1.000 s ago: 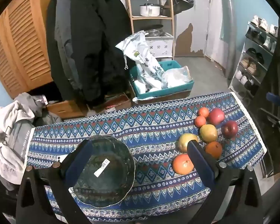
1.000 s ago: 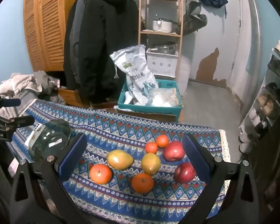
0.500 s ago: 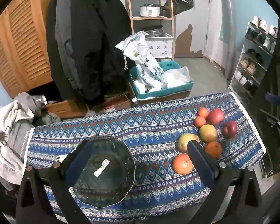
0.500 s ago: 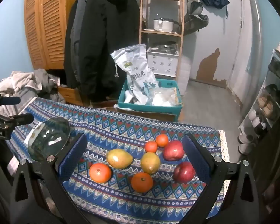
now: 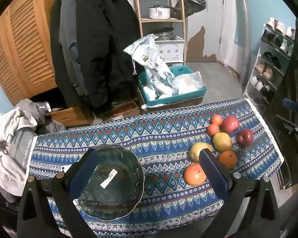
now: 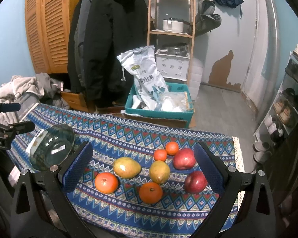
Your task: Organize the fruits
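Observation:
A clear glass bowl with a barcode sticker stands on the patterned cloth, partly behind the left finger of my left gripper, which is open and empty above it. To its right lie the fruits. In the right wrist view they are two oranges, two pears, two small mandarins and two red apples. My right gripper hangs open over this group, holding nothing. The bowl shows at its left.
A white flat object lies under the bowl's left side. The cloth's fringed right edge is close to the apples. Beyond the table are a teal crate with bags, hanging coats, a laundry pile and a shoe rack.

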`<state>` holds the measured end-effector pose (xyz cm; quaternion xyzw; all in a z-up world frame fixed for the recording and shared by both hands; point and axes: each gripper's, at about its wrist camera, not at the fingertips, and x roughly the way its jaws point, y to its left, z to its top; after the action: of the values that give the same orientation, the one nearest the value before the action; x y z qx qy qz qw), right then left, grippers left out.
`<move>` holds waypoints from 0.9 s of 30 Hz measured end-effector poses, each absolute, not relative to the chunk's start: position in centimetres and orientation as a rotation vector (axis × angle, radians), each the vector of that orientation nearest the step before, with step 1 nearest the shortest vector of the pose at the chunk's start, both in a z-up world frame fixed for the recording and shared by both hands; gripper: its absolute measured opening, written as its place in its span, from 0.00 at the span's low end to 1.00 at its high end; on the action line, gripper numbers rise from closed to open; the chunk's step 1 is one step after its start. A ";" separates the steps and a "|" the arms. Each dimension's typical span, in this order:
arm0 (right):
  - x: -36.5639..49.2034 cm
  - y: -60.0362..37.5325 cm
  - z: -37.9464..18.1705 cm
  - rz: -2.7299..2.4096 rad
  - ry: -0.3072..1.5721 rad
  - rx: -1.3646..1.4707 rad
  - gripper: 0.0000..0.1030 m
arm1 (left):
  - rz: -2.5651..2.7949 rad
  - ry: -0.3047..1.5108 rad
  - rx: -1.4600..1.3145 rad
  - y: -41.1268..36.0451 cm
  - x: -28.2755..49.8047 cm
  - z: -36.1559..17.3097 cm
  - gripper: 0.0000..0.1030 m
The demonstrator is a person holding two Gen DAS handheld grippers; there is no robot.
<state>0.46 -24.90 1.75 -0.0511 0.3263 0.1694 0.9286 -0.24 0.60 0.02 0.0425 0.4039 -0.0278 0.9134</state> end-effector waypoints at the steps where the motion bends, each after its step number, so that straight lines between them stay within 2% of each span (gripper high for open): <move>1: 0.4 -24.9 1.7 0.347 0.668 -0.105 0.97 | -0.057 0.833 0.087 0.6 -0.3 0.0 0.99; 27: 0.5 -25.7 1.3 0.332 0.675 -0.103 0.97 | -0.069 0.844 0.084 0.4 -0.5 0.0 0.99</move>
<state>0.48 -25.70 1.33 -0.0502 0.3293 0.1618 0.9289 -0.45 0.37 0.02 0.0406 0.4094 -0.0337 0.9108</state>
